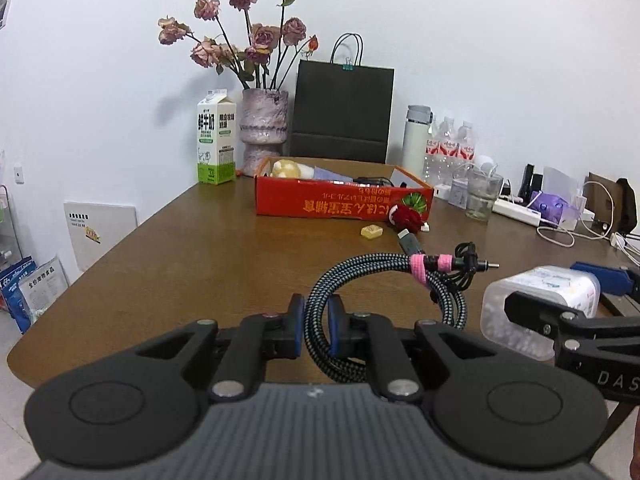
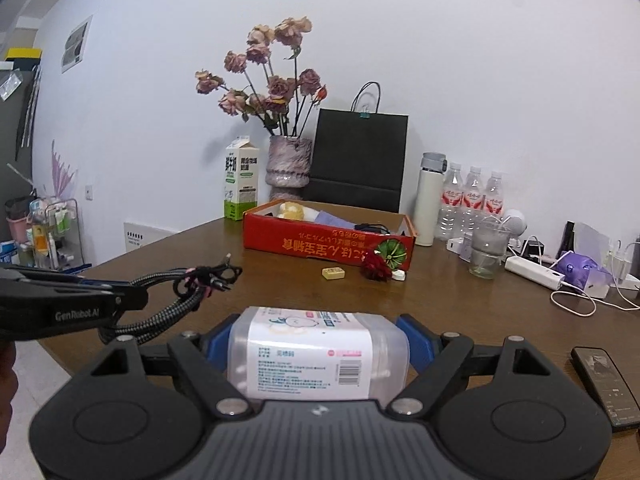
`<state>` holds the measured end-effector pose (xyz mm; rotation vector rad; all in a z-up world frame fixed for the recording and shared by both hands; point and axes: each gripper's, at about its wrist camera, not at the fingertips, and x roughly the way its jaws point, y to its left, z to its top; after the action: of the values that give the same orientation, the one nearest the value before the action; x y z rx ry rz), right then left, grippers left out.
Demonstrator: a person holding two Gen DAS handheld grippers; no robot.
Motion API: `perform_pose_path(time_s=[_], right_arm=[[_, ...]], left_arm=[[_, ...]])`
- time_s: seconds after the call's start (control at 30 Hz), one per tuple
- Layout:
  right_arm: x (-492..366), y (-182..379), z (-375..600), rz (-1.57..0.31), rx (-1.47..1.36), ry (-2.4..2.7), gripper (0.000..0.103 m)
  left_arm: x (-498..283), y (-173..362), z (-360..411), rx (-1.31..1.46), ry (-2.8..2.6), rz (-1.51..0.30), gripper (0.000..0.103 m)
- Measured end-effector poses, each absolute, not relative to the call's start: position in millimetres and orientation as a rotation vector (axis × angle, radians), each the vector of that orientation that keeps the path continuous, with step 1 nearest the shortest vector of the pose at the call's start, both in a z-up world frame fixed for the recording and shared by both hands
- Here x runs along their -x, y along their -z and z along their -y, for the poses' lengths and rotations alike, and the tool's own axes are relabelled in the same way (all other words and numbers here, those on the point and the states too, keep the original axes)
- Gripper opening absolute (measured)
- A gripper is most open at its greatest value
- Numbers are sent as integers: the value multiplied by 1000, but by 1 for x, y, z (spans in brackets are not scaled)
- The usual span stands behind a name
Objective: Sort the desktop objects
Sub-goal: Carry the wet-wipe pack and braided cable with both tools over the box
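**Both grippers loaded above the desk**

Left gripper [image 1: 316, 330]: clenched on braided cable coil [image 1: 384, 276], plug ends pointing toward red cardboard box [image 1: 340, 200]. Right gripper [image 2: 318, 344]: grasping clear plastic container [image 2: 316, 354] crosswise, long axis left to right. Ahead on wooden table [image 1: 180, 248]: yellow tile [image 1: 372, 232], red ornament [image 1: 408, 216], drinking glass [image 1: 482, 196], milk carton [image 1: 215, 136], vase [image 1: 264, 128].

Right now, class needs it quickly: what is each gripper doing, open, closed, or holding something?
Left gripper: closed on the braided cable.
Right gripper: closed on the clear plastic box.
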<state>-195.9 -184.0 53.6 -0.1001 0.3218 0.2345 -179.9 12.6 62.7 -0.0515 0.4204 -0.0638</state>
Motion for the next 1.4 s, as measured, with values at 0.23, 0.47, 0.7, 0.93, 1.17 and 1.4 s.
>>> perform_pose_path(time_s=[0.23, 0.47, 0.7, 0.93, 1.17, 1.4], right_arm=[[178, -56, 192, -335, 70, -210, 82], [147, -69, 203, -337, 32, -206, 82], [64, -79, 197, -308, 41, -211, 82], [-29, -94, 192, -324, 22, -231, 82], [-129, -129, 174, -326, 48, -284, 82], [-234, -130, 150, -430, 24, -308, 82]], left_arm=[[166, -68, -15, 60, 38, -417, 13], [132, -74, -26, 94, 29, -447, 13], [53, -90, -28, 89, 52, -402, 13], [-41, -111, -32, 61, 106, -410, 13], [-159, -128, -39, 66, 128, -516, 13], [-262, -101, -28, -163, 118, -613, 14]])
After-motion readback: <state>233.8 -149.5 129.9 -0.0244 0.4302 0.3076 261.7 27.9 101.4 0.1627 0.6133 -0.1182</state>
